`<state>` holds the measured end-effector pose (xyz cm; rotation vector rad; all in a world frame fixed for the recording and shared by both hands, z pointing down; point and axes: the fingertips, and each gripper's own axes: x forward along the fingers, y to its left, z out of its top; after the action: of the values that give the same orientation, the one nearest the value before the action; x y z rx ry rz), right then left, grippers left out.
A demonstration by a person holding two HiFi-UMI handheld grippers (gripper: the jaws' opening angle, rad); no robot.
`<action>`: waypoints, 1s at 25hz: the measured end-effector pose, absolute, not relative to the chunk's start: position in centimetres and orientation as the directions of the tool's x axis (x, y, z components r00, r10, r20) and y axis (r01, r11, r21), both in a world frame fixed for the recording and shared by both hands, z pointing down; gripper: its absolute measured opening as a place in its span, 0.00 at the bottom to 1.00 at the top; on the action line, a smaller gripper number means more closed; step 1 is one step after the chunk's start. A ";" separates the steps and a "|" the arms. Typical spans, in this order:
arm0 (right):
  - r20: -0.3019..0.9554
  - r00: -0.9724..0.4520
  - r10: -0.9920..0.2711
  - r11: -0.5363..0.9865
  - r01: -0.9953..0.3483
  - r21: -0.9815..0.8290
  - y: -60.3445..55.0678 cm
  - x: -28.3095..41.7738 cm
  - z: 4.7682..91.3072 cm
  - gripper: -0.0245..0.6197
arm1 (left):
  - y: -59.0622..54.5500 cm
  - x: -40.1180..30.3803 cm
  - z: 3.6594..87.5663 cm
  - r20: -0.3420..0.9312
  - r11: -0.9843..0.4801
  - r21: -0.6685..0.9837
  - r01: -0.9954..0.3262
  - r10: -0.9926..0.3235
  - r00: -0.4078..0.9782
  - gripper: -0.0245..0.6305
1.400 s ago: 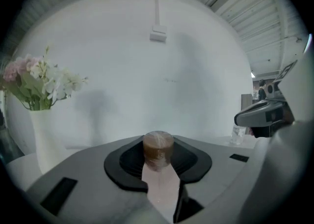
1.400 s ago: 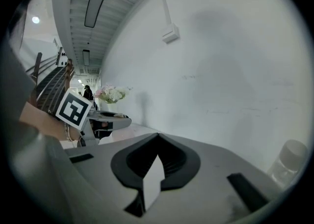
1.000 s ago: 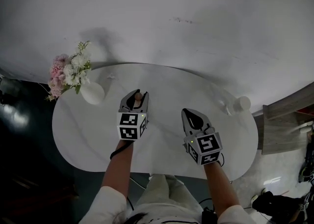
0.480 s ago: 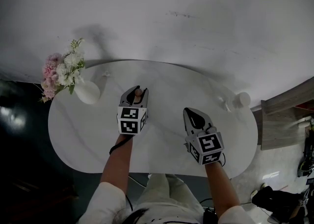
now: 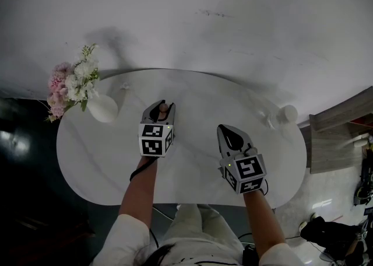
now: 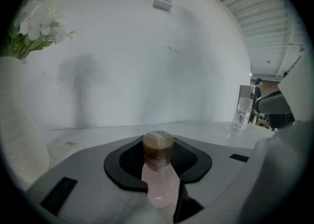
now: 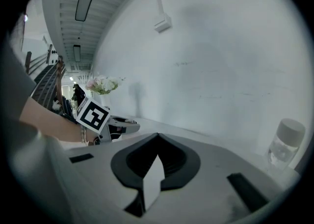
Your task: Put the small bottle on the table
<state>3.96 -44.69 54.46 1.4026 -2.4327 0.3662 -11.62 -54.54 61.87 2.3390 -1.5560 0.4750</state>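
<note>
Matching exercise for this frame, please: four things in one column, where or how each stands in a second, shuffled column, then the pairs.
1. small pink bottle
2. vase of flowers
3. clear bottle with white cap
4. right gripper

A. jaws together, nothing between them
B. standing near the right end of the table
C. gripped in the left gripper
D. standing near the left end of the table

Pairs: 1-C; 2-D; 3-B; 4-A

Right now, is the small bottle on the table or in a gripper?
Held: the left gripper is shut on the small bottle, brown cap showing. Whether its base touches the table, cannot tell.
</note>
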 end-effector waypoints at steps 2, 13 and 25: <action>0.387 -0.473 -0.792 0.487 -0.871 -0.067 -44.6 3.9 54.4 0.03 | -54.5 -11.6 61.9 0.429 -0.379 0.059 -0.923 -0.826 0.366 0.23; 0.380 -0.479 -0.791 0.494 -0.867 -0.065 -44.2 3.2 53.5 0.03 | -54.0 -11.4 62.3 0.453 -0.393 0.068 -0.917 -0.807 0.380 0.24; 0.355 -0.468 -0.809 0.491 -0.871 -0.031 -43.1 4.0 50.9 0.03 | -53.8 -11.4 61.2 0.416 -0.385 0.085 -0.919 -0.824 0.384 0.80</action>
<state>3.95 -43.12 50.91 1.4199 -2.4458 0.2996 -11.37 -53.80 61.23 2.3456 -1.5283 0.4435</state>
